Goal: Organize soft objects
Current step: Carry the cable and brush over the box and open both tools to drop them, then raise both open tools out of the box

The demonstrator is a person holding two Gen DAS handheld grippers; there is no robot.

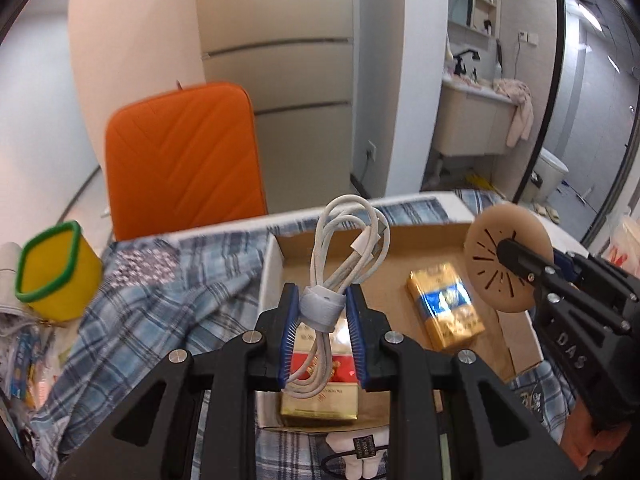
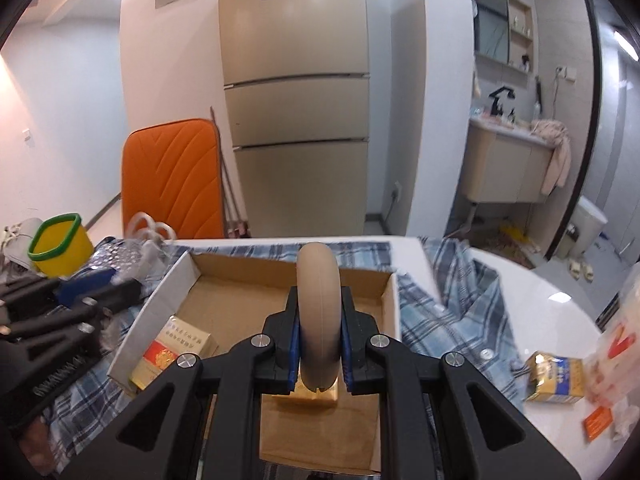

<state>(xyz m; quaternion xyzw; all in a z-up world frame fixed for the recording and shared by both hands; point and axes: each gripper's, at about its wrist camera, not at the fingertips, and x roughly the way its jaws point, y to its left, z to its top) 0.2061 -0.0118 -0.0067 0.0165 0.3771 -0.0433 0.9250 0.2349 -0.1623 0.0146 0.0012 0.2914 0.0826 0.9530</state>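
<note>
An orange cushioned panel [image 2: 174, 178] leans beside a beige refrigerator [image 2: 296, 100]. A yellow, green-rimmed container [image 1: 56, 268] sits at the table's left edge.

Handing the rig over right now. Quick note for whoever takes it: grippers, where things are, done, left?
Left gripper: shut on the bundled white cable, held over the cardboard box.
Right gripper: shut on the beige disc, also over the box.
In the box: a red-and-gold pack and a gold-and-blue pack. Another pack lies on the table, right of the plaid shirt.
Done: two packs boxed.
Left: likely set cable and disc in the box, then deal with the loose pack.
</note>
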